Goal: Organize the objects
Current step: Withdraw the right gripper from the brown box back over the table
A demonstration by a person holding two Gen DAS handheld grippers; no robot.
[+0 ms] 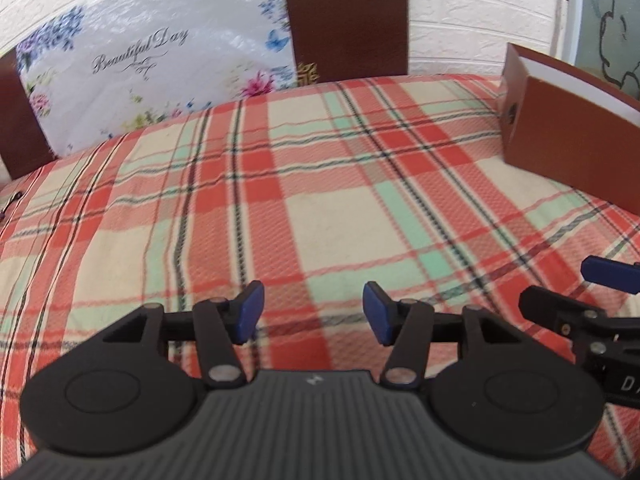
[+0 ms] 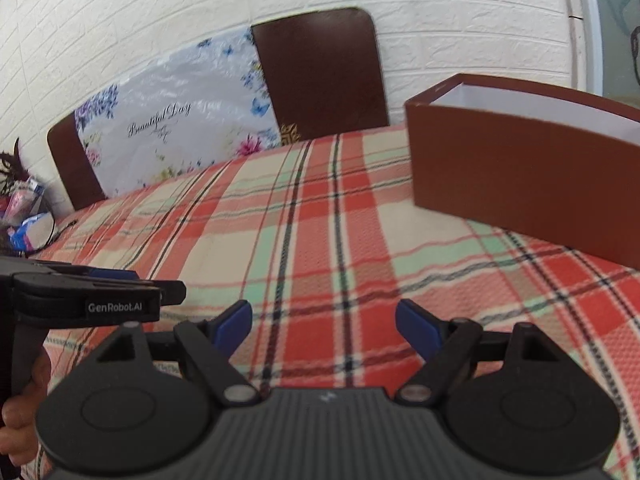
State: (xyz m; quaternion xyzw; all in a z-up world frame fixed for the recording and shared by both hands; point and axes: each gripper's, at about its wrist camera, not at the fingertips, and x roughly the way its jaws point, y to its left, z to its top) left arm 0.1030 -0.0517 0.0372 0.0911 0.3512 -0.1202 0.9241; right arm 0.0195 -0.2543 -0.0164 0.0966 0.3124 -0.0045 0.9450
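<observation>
Two empty tongs, left and right, gape over a plaid tablecloth by a white brick wall.

Ahead of both my tongs the plaid bench lies bare right up to its far edge, so I can sweep across freely. The open brown box blocks the right side, and the chair backs with the flowered bag wall off the far edge.
</observation>
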